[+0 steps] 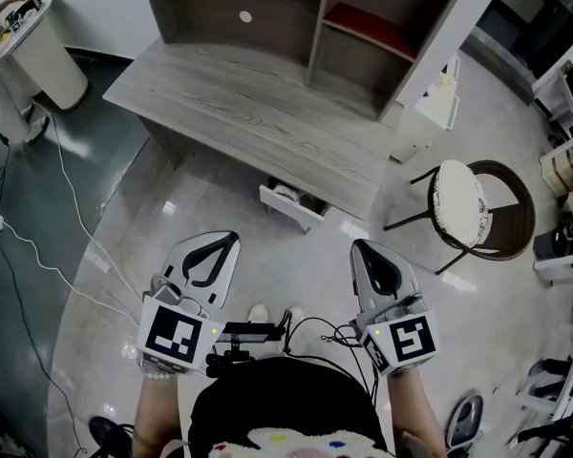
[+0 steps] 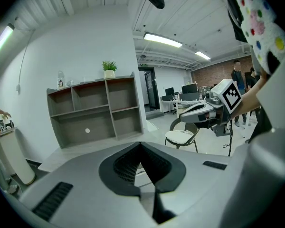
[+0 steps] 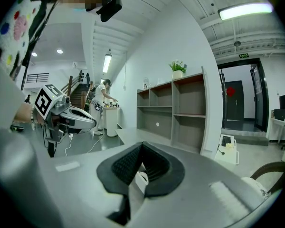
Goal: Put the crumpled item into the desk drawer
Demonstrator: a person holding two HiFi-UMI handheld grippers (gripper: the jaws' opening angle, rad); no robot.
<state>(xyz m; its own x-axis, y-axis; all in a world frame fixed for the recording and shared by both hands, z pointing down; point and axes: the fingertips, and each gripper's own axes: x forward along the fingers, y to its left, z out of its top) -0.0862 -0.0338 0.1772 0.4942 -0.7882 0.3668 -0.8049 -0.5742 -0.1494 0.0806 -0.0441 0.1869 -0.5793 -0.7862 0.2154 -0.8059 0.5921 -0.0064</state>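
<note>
The grey wooden desk (image 1: 258,113) with its shelf unit (image 1: 296,8) stands ahead of me. Under its front edge a white drawer (image 1: 292,208) is pulled out, and a pale crumpled item (image 1: 286,193) lies inside it. The drawer's front (image 3: 141,178) also shows through the right gripper's jaw gap. My left gripper (image 1: 224,239) and right gripper (image 1: 359,247) hang side by side above the floor, well short of the drawer. Both are shut with nothing between the jaws, as the left gripper view (image 2: 140,144) and right gripper view (image 3: 141,144) confirm.
A round-seated chair (image 1: 473,203) stands right of the desk. A white bin (image 1: 43,51) with a person (image 3: 104,91) beside it is at the far left. Cables (image 1: 48,256) trail over the floor on the left. A white box (image 1: 441,95) sits by the desk's right end.
</note>
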